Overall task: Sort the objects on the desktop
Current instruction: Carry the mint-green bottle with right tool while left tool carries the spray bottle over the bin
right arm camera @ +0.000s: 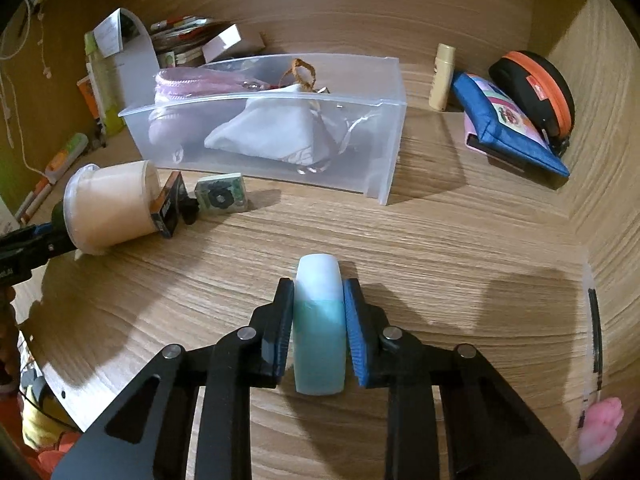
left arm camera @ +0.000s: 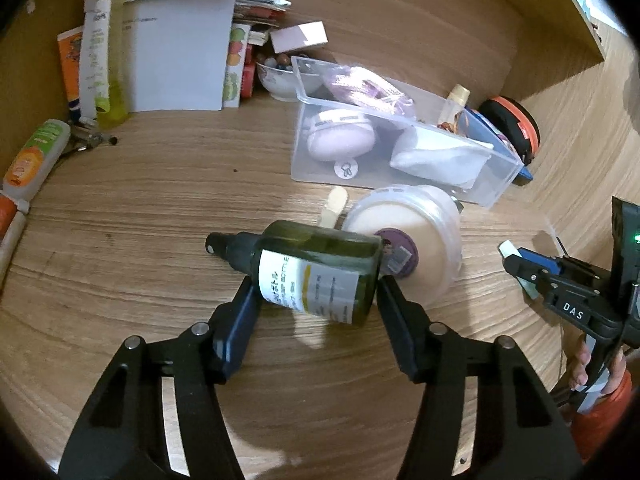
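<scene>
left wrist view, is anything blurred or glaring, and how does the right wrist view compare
Left wrist view: green spray bottle label smeared at its lower edge, pale glare on the desk beside it. Right wrist view: sharper, hard shadows under the clear plastic bin; both bend heavily at edges.

This looks like a home desk: a wooden desktop [right arm camera: 460,248] with wooden walls, a clear plastic box [right arm camera: 376,152] of small personal things, papers [left arm camera: 176,40] and tubes in the upper left
</scene>
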The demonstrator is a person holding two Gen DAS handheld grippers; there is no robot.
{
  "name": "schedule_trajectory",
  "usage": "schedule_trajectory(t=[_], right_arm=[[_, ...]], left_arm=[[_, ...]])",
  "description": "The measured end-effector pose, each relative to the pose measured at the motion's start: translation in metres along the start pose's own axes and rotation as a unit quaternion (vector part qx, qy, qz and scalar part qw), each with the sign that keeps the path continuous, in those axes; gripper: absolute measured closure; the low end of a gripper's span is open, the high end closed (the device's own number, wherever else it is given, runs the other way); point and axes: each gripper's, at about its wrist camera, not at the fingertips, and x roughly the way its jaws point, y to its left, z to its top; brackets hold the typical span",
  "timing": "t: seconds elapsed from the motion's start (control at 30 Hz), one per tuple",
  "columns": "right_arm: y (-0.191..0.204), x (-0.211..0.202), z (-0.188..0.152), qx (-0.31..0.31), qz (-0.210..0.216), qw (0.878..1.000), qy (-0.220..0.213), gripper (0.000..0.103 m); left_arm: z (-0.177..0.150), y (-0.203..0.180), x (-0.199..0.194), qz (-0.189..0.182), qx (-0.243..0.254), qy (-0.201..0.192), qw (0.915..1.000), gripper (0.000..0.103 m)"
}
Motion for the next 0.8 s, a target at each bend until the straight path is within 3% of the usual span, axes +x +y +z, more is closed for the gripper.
schedule_trajectory(t=[0.17, 0.23, 0.33, 0.47, 0.57, 0.63, 0.8], right_arm=[[-0.005, 0.0, 0.001, 0.021, 0.017, 1.0, -0.002, 0.08], [-0.006, 0.0, 0.001, 0.025, 0.02, 0.999, -0.004, 0.08], [-0.006, -0.001, 0.003, 0.025, 0.023, 0.999, -0.006, 0.08], [-0.002, -0.004, 0.003, 0.019, 0.024, 0.999, -0.009, 0.08], [-0.003, -0.004, 0.004, 0.017, 0.025, 0.999, -0.009, 0.08], [-0.004, -0.004, 0.004, 0.019, 0.028, 0.999, -0.009, 0.08], [-0.004, -0.004, 0.005, 0.017, 0.03, 0.999, -0.007, 0.08]], left_arm=[[0.0, 0.002, -0.013, 0.006, 0.005, -0.018, 0.9998, 0.045], [0.0, 0.001, -0.016, 0.007, 0.008, -0.021, 0.9997, 0.05], [-0.001, 0.002, -0.016, 0.005, 0.011, -0.013, 0.9998, 0.059], [-0.004, 0.007, -0.014, -0.006, 0.002, 0.003, 1.0, 0.059], [-0.002, 0.01, -0.018, -0.001, 0.008, -0.003, 1.0, 0.046], [0.001, 0.01, -0.019, 0.015, 0.021, -0.01, 0.9996, 0.028], [0.01, 0.008, -0.008, 0.016, 0.052, 0.007, 0.9985, 0.027]])
